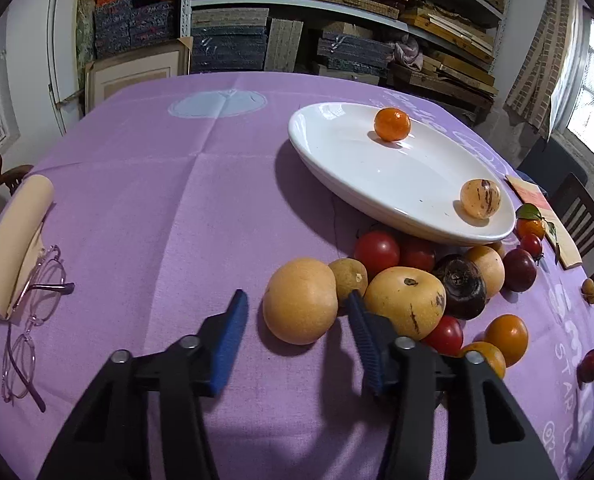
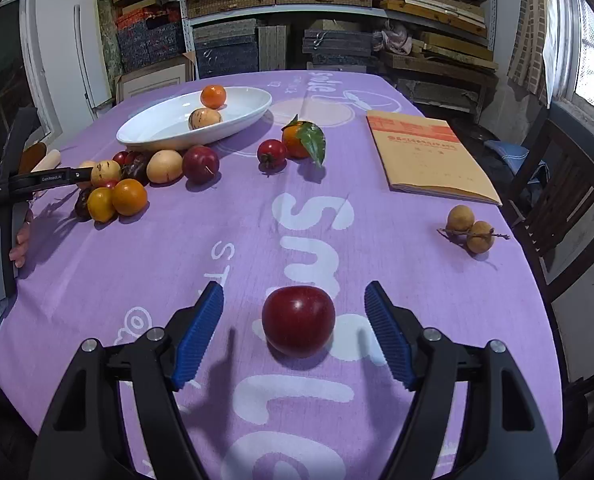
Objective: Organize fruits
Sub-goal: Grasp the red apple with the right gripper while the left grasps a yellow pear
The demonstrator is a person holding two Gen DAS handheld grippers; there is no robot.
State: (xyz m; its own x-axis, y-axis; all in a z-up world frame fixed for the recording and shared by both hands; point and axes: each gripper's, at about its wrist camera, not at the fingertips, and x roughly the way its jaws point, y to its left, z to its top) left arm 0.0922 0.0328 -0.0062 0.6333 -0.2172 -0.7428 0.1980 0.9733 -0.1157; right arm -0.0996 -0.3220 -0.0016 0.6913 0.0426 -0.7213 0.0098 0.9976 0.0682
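In the left wrist view my left gripper (image 1: 296, 297) is open around a round tan fruit (image 1: 300, 300) at the left end of a fruit pile; its blue pads stand just clear of the skin. Beside it lie a larger yellow fruit (image 1: 405, 302), red tomatoes (image 1: 377, 252) and a dark fruit (image 1: 461, 286). Behind the pile, a white oval plate (image 1: 377, 184) holds an orange (image 1: 392, 124) and a pale striped fruit (image 1: 480, 198). In the right wrist view my right gripper (image 2: 294, 287) is open, with a dark red plum (image 2: 298, 320) on the cloth between its fingers, untouched.
Purple cloth covers the table. Eyeglasses (image 1: 37, 292) and a pale wooden piece (image 1: 13, 240) lie at the left edge. A tan booklet (image 2: 429, 156), two longans (image 2: 471, 228), a leafy tangerine (image 2: 295, 140) and a small red fruit (image 2: 272, 153) lie on the right half. A chair (image 2: 557, 200) stands alongside.
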